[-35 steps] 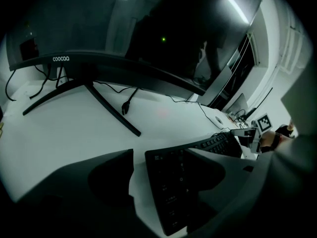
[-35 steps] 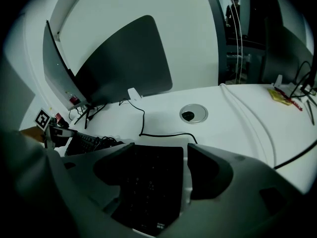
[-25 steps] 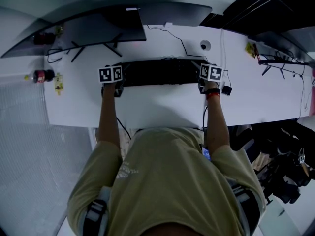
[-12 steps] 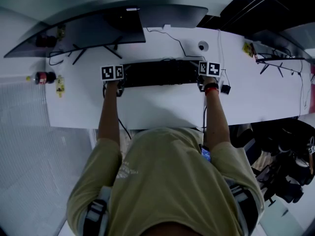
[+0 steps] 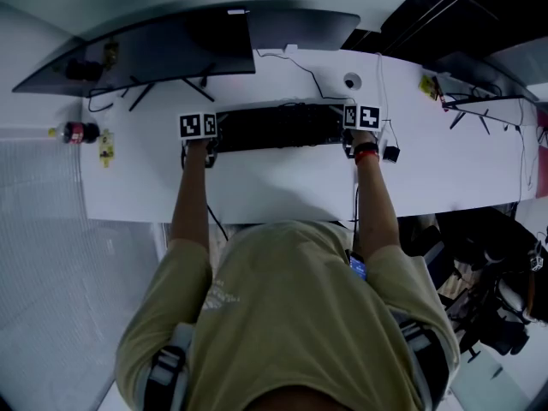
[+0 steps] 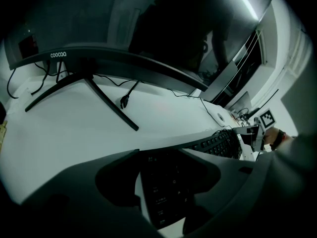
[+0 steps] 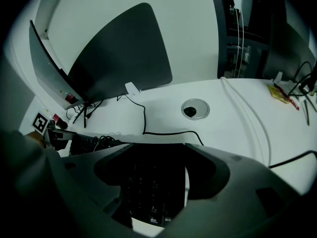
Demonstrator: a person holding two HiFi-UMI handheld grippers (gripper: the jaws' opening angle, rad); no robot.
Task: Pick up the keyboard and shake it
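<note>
both arms stretched fwd, approx parallel. left gripper & right gripper pitched steeply down, jaws of each spread wide, not clamped.

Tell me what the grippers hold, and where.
The black rectangular keyboard has one short end between the jaws of the left gripper, the other in the right gripper; actual clamping cannot be told.

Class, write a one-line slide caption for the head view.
The left gripper and right gripper flank a black keyboard at a white desk, monitor behind.
</note>
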